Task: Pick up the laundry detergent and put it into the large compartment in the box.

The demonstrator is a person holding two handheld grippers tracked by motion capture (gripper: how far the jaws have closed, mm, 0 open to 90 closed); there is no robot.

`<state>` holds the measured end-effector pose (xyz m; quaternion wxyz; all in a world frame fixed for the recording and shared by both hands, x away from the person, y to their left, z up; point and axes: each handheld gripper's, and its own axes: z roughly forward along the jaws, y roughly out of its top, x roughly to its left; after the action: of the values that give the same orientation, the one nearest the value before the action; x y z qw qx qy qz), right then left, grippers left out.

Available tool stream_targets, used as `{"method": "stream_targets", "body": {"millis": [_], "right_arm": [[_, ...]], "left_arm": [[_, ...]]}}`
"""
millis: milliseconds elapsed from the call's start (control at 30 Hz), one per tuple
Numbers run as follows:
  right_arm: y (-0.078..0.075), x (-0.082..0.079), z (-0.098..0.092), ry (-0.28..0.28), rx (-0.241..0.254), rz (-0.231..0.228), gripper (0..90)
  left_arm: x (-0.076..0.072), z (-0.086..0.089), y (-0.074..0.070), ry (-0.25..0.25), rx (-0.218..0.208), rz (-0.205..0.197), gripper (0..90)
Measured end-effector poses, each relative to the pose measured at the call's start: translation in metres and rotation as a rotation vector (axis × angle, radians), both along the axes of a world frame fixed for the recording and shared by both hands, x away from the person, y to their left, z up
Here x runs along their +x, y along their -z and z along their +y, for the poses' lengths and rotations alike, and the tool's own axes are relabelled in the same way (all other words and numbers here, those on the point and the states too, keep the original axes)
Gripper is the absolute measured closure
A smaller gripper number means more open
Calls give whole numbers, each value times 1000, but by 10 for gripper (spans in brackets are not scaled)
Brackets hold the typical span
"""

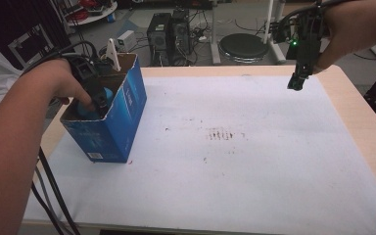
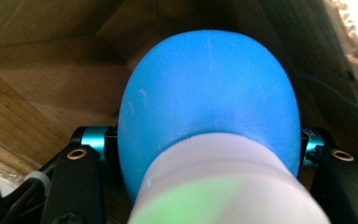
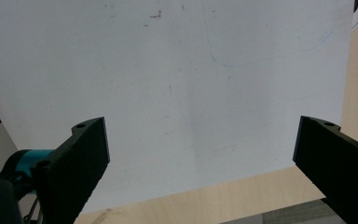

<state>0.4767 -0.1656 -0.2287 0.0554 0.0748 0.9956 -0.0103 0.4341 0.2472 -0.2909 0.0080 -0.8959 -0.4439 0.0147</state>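
**Left gripper down in the blue box with the bulb thing**

So the left gripper (image 1: 97,100) was reaching down into the open top of the blue cardboard box (image 1: 122,117) sitting at the left side of the worktop (image 1: 254,171). In the left gripper view its jaws sat on either side of a blue rubber bulb (image 2: 205,98) with a white collar (image 2: 223,172) at the near end, and they looked clamped right onto it, brown cardboard walls all around. From above, a bit of the same blue showed inside the box mouth, just under the hand. No telling from these shots whether it was going in or coming out.

The right gripper (image 1: 296,81) hung in the air over the far right corner of the white sheet (image 1: 254,196), jaws spread wide apart, nothing between them, well away from the box.

My take on doing this bit well: the bulb looked squishy, so a light, steady squeeze near the collar would probably beat crushing the round part. The box was tall and looked light, so moving straight up or down without dragging on the torn rim mattered, otherwise the whole thing could tip or slide. The free gripper could have steadied the box wall if it started to shift.
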Motion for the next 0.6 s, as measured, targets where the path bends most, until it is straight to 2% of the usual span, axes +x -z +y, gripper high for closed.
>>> {"method": "stream_targets", "body": {"millis": [133,367,600], "right_arm": [[-1,0,0,-2,3,-1,25],[-1,-2,0,-2,4,-1,25],[-2,-4,-1,1,3,-6,25]], "left_arm": [[0,0,-2,-5,-6,-14,340],[-2,1,-5,-7,-8,-20,334],[-5,0,-17,6,-7,-34,334]]}}
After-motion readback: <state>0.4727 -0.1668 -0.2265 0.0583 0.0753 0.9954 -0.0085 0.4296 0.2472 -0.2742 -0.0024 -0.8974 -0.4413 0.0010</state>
